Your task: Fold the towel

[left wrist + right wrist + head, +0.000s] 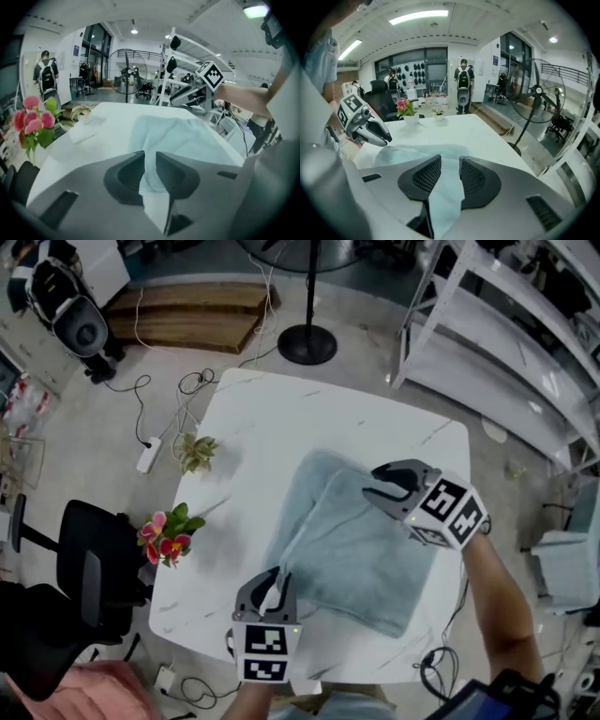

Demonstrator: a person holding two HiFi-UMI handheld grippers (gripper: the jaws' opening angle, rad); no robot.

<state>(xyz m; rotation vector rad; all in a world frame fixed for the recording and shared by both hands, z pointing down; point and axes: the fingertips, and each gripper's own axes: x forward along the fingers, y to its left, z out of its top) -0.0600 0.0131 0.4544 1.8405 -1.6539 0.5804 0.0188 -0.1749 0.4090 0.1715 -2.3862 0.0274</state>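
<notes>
Pale-blue towel first: where is it? (checker)

On my screen the towel [352,549] lies on the right half of the white marble-look table [309,418]. It's doubled over: a top layer sits on a bottom layer whose edge peeks out along the far left side. (me)

Grippers? (checker)

My left gripper [277,579] is at the towel's near left corner. In the left gripper view its jaws stand a little apart with towel cloth in the narrow gap, and the pads aren't pinching it that I can see. I'd log it as released. My right gripper [373,484] is over the far edge of the top layer, toward the right. In the right gripper view its jaws are apart too, with a wider gap. The towel shows through between them and nothing is clamped. (me)

Any containers? (checker)

Two, both at the table's left edge, well clear of the towel. A white pot [411,118] holds pink flowers [167,535] with green leaves. Near it a smaller white pot [439,117] holds a little green plant [195,451]. (me)

Around the table? (checker)

On the floor I see a black office chair [89,568] off the left side and a white power strip [148,456] with cables beyond the plants. A round black fan base [307,343] stands past the far edge, with a wooden pallet [187,315] further back. White metal shelving [506,352] stands to the right. A person with a backpack [463,77] stands in the background of the right gripper view. (me)
</notes>
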